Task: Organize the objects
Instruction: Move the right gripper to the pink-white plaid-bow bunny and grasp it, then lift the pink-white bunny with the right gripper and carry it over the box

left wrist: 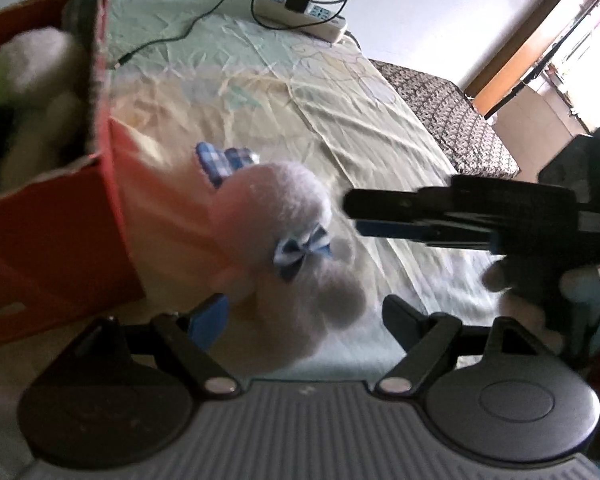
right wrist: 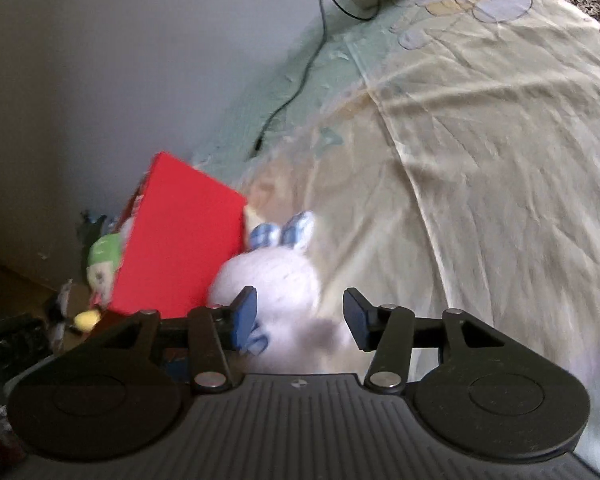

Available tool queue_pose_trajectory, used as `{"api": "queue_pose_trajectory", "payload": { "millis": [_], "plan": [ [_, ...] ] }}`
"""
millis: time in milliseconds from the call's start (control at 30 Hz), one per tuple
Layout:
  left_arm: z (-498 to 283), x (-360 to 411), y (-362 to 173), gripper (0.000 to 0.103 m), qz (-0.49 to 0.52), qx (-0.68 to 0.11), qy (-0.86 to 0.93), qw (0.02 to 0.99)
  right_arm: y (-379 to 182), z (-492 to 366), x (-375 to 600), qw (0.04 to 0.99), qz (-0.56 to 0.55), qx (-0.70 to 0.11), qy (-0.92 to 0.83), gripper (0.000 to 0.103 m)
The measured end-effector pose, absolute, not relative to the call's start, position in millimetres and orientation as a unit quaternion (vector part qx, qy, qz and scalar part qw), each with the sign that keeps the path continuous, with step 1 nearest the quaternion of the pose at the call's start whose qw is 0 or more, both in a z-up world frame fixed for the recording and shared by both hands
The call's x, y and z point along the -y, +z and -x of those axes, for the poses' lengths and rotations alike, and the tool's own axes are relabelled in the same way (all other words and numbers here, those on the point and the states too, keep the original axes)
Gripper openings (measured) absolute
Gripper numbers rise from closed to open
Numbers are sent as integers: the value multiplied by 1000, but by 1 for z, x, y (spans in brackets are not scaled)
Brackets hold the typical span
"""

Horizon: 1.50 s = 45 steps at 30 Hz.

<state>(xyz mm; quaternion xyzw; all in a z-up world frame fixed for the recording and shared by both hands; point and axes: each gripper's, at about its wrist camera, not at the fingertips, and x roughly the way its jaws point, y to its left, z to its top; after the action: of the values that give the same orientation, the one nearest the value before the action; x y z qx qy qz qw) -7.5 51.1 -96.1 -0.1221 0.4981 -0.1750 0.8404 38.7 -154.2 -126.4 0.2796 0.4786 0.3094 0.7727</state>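
Your left gripper [left wrist: 304, 320] has its fingers spread wide apart. Your right gripper [right wrist: 300, 316] is spread wide too, and from the left wrist view it reaches in sideways from the right, your hand [left wrist: 540, 292] wrapped beneath it.

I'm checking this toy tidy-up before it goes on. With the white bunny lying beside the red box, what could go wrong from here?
1. The white bunny lies against the red box, between the open left gripper fingers; closing could pinch the box wall too.
2. The right gripper is open around the same bunny, so the two may collide.
3. The box already holds plush toys; the bunny might not fit.
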Motion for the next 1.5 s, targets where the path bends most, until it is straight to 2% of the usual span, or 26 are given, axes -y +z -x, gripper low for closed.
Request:
{"api": "queue_pose_trajectory", "payload": {
  "millis": [267, 500, 867, 1133, 1367, 1500],
  "plan": [
    [-7, -36, -112, 85, 104, -512, -170, 836, -150, -42, 125, 701, -337, -515, 360, 53],
    [4, -34, -104, 86, 84, -501, -183, 842, -140, -26, 127, 711, -326, -502, 370, 45],
    [34, -20, -43, 86, 42, -419, -236, 876, -76, 5, 145, 765, -325, -406, 379, 44],
    [45, -71, 13, 86, 63, -331, -217, 916, -25, 8, 109, 785, -306, -324, 430, 44],
    [41, -123, 19, 86, 66, -310, -169, 933, -14, -4, 53, 788, -271, -313, 456, 43],
    [33, -150, 8, 85, 77, -323, -143, 932, -23, -15, 20, 793, -247, -333, 446, 40]
  ]
}}
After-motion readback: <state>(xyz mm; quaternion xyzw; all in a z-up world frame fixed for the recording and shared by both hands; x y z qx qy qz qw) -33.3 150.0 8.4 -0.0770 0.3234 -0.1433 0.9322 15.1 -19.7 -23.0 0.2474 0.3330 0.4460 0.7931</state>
